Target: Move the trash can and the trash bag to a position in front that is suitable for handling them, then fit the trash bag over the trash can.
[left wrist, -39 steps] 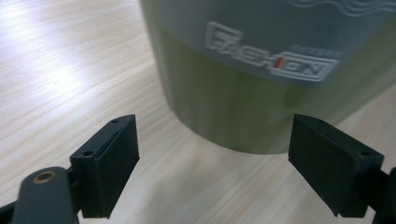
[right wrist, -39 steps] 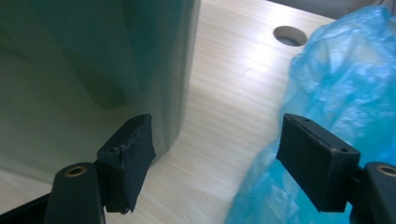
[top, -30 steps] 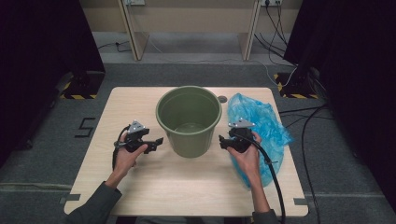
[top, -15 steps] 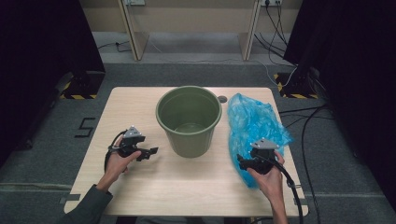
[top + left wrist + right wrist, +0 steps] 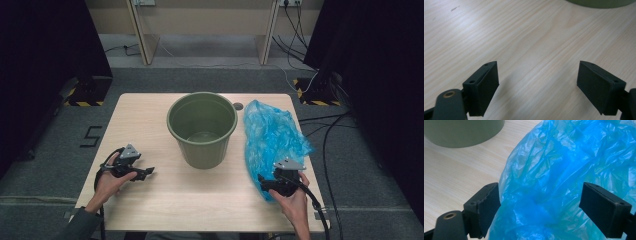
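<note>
Your right gripper (image 5: 265,183) hovered with its jaws just opened wide over the near end of the blue bag (image 5: 272,137), right of the bucket (image 5: 202,129); nothing was gripped yet, and the lining remained undone.

A recording studio or robotics lab set up for filmed tabletop work: a pale wooden table (image 5: 150,115) stands on grey carpet (image 5: 200,80), flanked by tall black curtained screens (image 5: 45,55). Yellow-and-black hazard tape (image 5: 82,103) marks the stand bases, black cables (image 5: 300,30) run across the floor to wall sockets, and a black tape mark (image 5: 90,136) is stuck on the carpet beside the table.
</note>
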`<state>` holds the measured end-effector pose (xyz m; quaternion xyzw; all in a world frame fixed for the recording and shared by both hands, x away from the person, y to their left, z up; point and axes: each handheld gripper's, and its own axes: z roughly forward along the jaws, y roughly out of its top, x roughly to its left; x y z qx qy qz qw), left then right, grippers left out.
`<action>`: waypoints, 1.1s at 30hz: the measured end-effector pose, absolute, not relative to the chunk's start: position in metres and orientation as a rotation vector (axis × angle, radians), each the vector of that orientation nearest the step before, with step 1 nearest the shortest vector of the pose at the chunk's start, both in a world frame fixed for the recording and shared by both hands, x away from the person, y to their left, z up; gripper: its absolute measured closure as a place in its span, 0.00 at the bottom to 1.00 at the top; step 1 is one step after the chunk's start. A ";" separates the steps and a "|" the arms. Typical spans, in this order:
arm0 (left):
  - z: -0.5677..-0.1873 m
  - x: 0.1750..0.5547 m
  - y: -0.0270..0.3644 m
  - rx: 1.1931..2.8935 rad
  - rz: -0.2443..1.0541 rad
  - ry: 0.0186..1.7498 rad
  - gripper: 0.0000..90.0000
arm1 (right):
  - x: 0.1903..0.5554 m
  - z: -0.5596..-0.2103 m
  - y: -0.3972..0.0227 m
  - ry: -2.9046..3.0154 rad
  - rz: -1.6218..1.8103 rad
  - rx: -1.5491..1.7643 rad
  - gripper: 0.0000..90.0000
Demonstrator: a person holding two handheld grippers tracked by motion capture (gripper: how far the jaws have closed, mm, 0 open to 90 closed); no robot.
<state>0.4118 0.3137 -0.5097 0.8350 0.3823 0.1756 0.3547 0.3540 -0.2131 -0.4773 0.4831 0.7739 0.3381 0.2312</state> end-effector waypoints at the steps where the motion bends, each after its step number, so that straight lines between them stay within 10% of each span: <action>1: -0.511 0.410 0.316 2.143 0.452 1.005 0.19 | 0.353 -0.478 -0.213 2.133 0.928 1.329 0.19; 33: -0.524 0.393 0.308 2.109 0.434 1.035 0.15 | 0.334 -0.494 -0.216 2.178 0.920 1.344 0.18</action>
